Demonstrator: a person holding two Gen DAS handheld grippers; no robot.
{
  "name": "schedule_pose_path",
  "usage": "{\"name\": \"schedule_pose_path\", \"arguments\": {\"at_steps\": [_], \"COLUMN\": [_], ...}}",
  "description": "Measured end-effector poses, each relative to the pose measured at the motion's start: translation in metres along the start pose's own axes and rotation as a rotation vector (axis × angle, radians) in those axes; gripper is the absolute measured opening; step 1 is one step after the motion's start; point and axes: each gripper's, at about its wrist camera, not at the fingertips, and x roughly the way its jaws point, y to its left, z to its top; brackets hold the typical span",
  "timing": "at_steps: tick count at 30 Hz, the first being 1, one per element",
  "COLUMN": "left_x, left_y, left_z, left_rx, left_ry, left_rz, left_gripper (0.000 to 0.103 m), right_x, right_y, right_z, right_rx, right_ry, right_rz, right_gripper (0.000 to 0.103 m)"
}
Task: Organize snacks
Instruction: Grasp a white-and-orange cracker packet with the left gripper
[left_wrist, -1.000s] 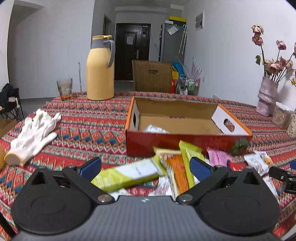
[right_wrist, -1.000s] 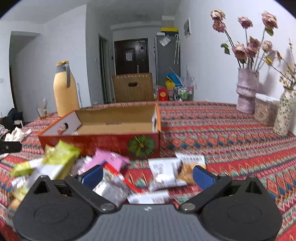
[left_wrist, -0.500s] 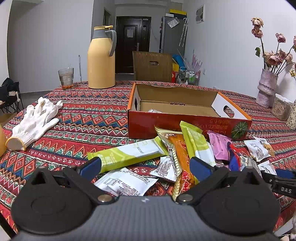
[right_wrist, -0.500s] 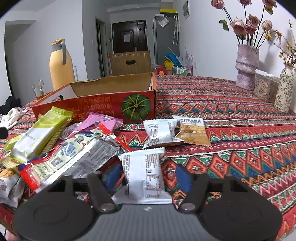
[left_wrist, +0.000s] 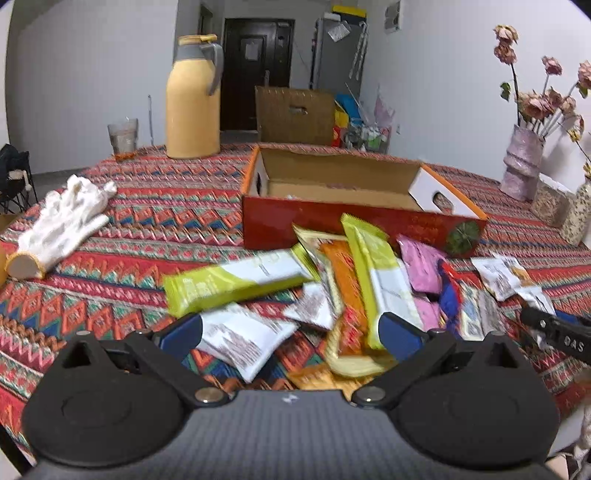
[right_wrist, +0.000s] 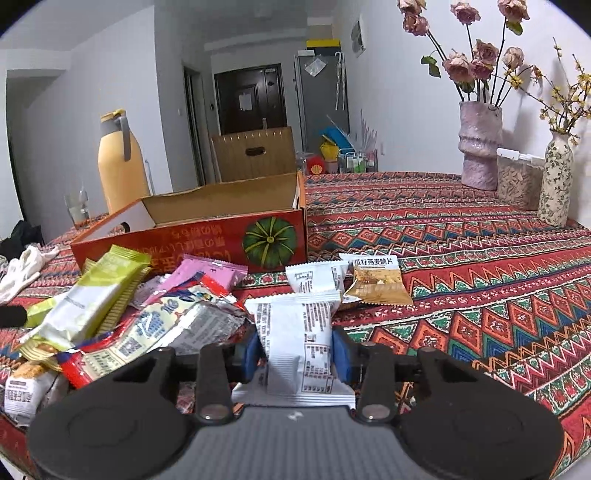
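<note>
White snack packet (right_wrist: 299, 343) upright between right gripper (right_wrist: 295, 356) pads, jaws closing, blue pads pressed against both sides. Sat at near edge of bench (right_wrist: 480, 266), just in front of snack pile (right_wrist: 140, 314). Two more small packets (right_wrist: 347, 280) just behind. Red cardboard box (right_wrist: 207, 236) open beyond pile. Left gripper (left_wrist: 288, 332) wide open, nothing gripped, low over white packet (left_wrist: 243, 339) and green bar (left_wrist: 229, 284). White gloves (left_wrist: 62, 225) well left; yellow flask (left_wrist: 192, 99) and glass (left_wrist: 123, 137) far back.

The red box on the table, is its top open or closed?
Open. The red box has no lid over it; its bare brown cardboard inside shows from above in both views.
</note>
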Motion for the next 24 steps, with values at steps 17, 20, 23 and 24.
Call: {"name": "schedule_pose_path", "arguments": {"at_steps": [17,20,23,24], "left_x": [0.013,0.013,0.011,0.010], "left_y": [-0.023,-0.022,-0.020,-0.019], "left_z": [-0.027,-0.028,-0.028,-0.028], "left_rx": [0.010,-0.002,-0.017,-0.020], "left_ry": [0.125,0.133,0.128,0.126], "left_rz": [0.017,0.003,-0.011,-0.015], "left_gripper": [0.096,0.080,0.066,0.060], "right_x": [-0.015,-0.016,-0.017,-0.017], "right_y": [0.006,0.006,0.005,0.005], "right_z": [-0.013,-0.013,-0.015,-0.015], "right_rx": [0.003,0.004,0.006,0.006], "right_ry": [-0.009,-0.007,-0.006,-0.005], "right_rz": [0.049,0.049,0.049,0.049], "right_gripper": [0.040,0.040,0.040,0.040]}}
